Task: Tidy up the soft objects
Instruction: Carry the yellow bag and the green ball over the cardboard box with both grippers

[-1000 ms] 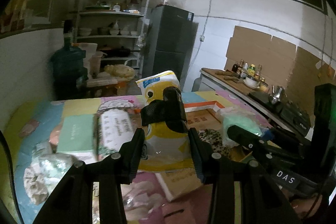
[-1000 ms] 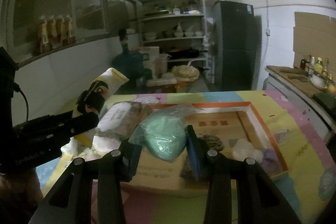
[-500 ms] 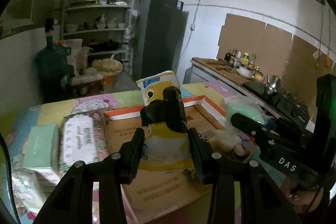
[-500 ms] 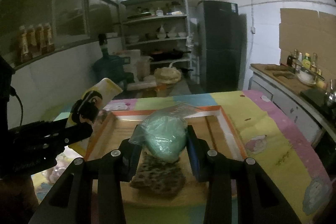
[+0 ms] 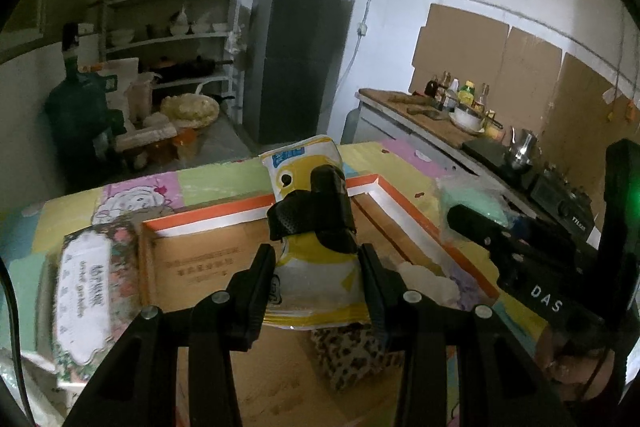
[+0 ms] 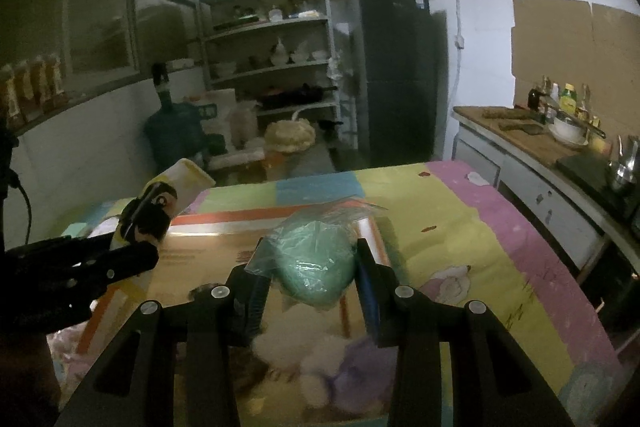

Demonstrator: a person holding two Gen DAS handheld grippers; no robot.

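Both tools arriving over the box
Left tool (image 5: pixel 316 267) gripping yellow tissue pack (image 5: pixel 308 227), right tool (image 6: pixel 308 267) clutching green bagged bundle (image 6: pixel 316 259); having swung over cardboard box (image 5: pixel 224 267), both are nearing drop-off.

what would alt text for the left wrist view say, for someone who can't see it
The left hand-held gripper clamps a yellow cartoon pouch above an orange-rimmed cardboard box on a colourful table, with a leopard-print item inside. At right, the right hand-held gripper holds a bagged green item.

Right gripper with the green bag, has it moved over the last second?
Yes. The right gripper, shut on the green bag, moved rightward along the orange-rimmed cardboard box; the box's right edge now lies beneath it.
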